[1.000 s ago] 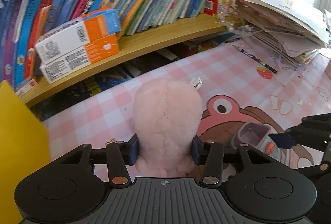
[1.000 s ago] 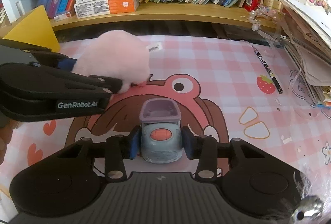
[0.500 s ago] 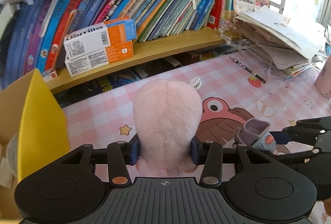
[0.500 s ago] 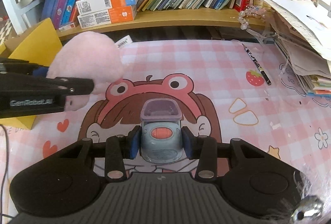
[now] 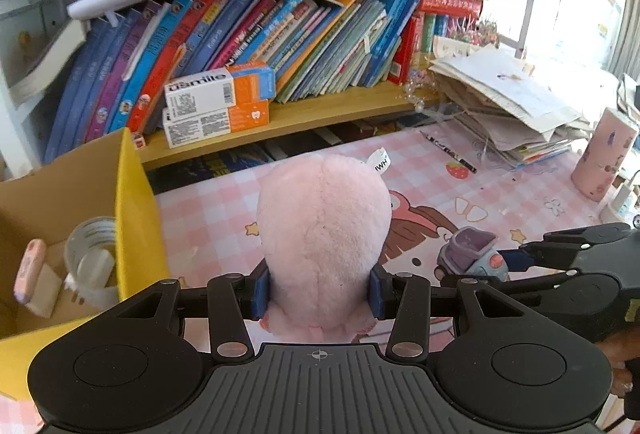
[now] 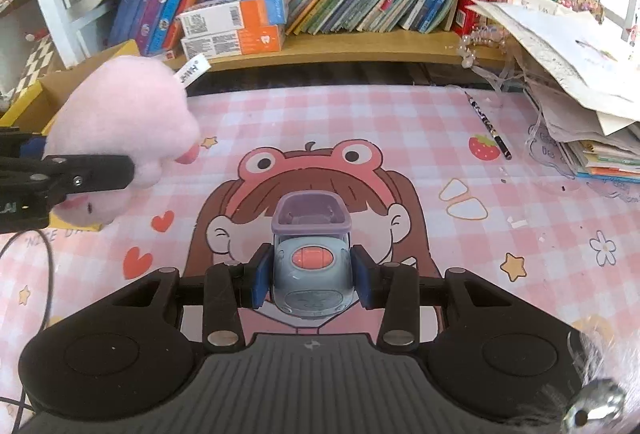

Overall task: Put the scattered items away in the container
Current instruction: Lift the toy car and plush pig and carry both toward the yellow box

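My left gripper (image 5: 318,292) is shut on a pink plush toy (image 5: 324,234) and holds it above the pink checked mat, just right of the yellow cardboard box (image 5: 136,218). The plush also shows in the right wrist view (image 6: 124,129), at the left. My right gripper (image 6: 310,282) is shut on a small grey-blue toy car with a purple tub (image 6: 310,254), held above the mat. The car also shows in the left wrist view (image 5: 472,258), at the right. The box holds a tape roll (image 5: 90,254) and a pink eraser (image 5: 28,270).
A wooden shelf with books and two orange-and-white cartons (image 5: 218,105) runs along the back. A pile of papers (image 5: 508,113) sits at the right, a pencil (image 6: 488,125) lies on the mat, and a pink cup (image 5: 604,153) stands at far right.
Both grippers have risen and pulled back from the shelf with their toys. My left gripper has carried the plush leftward, so the inside of the yellow box has come into view.
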Action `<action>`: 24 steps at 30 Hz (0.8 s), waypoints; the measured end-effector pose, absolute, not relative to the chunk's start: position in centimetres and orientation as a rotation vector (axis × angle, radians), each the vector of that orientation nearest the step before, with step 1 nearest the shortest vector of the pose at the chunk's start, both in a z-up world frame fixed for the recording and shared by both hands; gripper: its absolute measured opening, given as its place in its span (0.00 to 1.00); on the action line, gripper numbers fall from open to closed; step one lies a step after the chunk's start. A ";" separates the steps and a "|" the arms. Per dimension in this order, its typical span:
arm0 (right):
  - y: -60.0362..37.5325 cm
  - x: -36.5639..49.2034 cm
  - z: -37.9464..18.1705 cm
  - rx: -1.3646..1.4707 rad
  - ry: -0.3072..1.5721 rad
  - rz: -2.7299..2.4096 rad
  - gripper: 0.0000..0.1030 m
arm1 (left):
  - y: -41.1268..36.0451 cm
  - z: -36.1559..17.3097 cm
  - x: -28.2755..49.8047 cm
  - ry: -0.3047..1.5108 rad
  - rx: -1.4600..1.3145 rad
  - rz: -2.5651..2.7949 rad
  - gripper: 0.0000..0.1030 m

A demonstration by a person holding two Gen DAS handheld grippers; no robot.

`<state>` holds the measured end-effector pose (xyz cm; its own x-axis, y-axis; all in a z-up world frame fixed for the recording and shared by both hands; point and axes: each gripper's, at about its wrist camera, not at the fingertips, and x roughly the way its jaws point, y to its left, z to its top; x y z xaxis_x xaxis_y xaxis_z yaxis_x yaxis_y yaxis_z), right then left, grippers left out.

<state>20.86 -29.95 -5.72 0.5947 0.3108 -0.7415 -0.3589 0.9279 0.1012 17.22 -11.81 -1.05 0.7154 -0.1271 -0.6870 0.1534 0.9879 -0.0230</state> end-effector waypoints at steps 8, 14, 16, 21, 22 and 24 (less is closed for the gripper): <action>-29.5 18.4 -4.3 -0.078 0.815 0.407 0.38 | -11.0 0.2 13.9 0.733 0.017 -0.143 0.43; -29.2 16.3 -3.6 -0.083 0.806 0.411 0.38 | -10.4 1.1 11.1 0.713 -0.006 -0.147 0.43; -29.1 15.7 -3.5 -0.085 0.808 0.411 0.38 | -10.2 1.4 10.2 0.707 -0.011 -0.149 0.43; -28.5 14.4 -3.3 -0.091 0.806 0.413 0.38 | -9.5 1.7 8.7 0.696 -0.013 -0.148 0.43; -28.3 14.2 -3.2 -0.093 0.804 0.414 0.38 | -9.3 1.7 8.5 0.695 -0.014 -0.146 0.43; -27.8 13.9 -3.1 -0.098 0.802 0.418 0.38 | -8.9 1.8 8.1 0.691 -0.018 -0.141 0.43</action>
<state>13.89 -27.85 -3.15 0.6185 0.3262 -0.7148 -0.3997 0.9139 0.0712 8.11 -8.85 1.82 0.7614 -0.1353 -0.6340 0.1236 0.9903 -0.0630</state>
